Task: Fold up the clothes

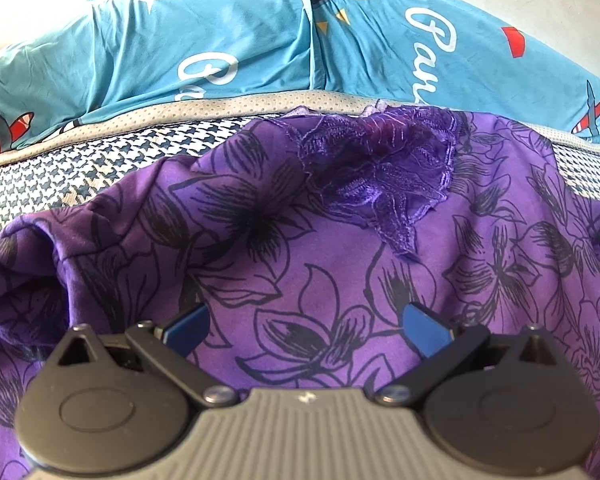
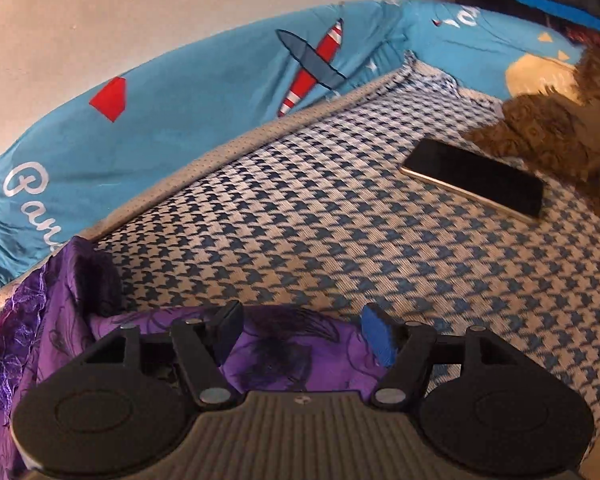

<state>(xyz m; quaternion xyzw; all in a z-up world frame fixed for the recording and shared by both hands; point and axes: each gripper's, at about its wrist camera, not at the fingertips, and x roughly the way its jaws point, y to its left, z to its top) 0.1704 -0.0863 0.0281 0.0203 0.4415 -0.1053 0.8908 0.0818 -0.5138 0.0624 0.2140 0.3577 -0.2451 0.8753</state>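
The purple top (image 1: 340, 240) is lying spread on the bed (image 2: 340, 240), below the blue pillows (image 1: 220, 40). The left gripper (image 1: 306, 322) and right gripper (image 2: 300, 336) are hovering over it, fingers apart, seemingly gripping nothing. A phone (image 2: 476, 178) is lying nearby.

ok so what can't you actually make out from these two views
- Purple floral-print garment: its lower part is cut off by the left wrist view's bottom edge and hidden behind the left tool, so its type is unclear.
- Brown fuzzy thing: cut off by the right wrist view's right edge; what it is cannot be told.
- White script on the blue patterned bedding: the word runs behind the garment.
- Right tool: whether its fingertips touch the cloth below.
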